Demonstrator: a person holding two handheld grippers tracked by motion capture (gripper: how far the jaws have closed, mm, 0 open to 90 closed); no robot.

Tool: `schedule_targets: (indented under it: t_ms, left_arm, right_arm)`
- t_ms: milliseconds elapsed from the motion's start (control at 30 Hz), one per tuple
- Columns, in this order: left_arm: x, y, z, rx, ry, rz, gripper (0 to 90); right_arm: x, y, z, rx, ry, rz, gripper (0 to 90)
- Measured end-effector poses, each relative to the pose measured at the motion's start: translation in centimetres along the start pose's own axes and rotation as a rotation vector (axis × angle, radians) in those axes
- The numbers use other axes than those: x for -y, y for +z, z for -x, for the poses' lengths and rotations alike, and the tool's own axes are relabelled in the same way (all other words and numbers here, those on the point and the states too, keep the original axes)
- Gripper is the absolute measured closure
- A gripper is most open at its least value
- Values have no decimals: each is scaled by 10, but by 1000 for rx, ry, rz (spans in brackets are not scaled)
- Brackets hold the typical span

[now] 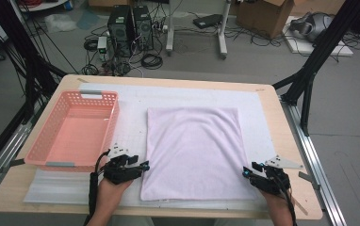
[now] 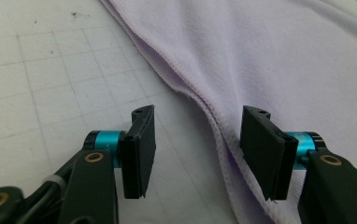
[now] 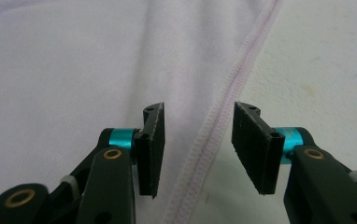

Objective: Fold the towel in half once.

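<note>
At towel (image 1: 193, 151) near corners – L gripper (image 2: 196, 154), R gripper (image 3: 199, 148) jaws apart (hem between, unpinched).

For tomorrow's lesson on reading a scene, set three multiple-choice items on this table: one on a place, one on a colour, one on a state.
1. Where does the basket stand?
A. left of the towel
B. on the towel
C. right of the towel

2. What colour is the towel?
A. green
B. pale lilac
C. black

3. How do the jaws of the left gripper stand?
A. clamped on the basket
B. shut on nothing
C. open, astride the towel's edge

Answers: 1 A, the high view shows it beside the towel's left edge; 2 B, all views show it; 3 C, the hem runs untouched between the pads.
</note>
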State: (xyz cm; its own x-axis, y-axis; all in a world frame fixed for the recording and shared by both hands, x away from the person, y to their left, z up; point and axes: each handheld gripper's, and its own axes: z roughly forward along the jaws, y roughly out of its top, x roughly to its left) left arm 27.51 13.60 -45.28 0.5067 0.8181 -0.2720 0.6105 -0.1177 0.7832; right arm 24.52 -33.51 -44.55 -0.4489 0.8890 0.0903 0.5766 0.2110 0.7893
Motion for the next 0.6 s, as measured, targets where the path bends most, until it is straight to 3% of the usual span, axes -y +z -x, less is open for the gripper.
schedule_targets:
  t_ms: [100,200,333,400,467,600]
  left_arm:
    - [-4,6,0,3,11,-6,453]
    - [-6,10,4,-15,48,-14,475]
    - [-6,11,9,-86,92,-21,630]
    - [-6,10,7,-92,82,-24,719]
    - [-6,10,6,-68,57,-25,810]
    - [-5,9,6,-63,30,-21,854]
  right_arm:
    - [-1,11,-3,-5,-4,-30,557]
    - [-2,13,-7,22,-37,-38,663]
    - [-2,13,-2,10,14,-36,798]
    - [-2,13,-3,9,12,-36,818]
    - [-2,13,-4,14,4,-36,834]
    - [-2,12,-5,24,-3,-30,855]
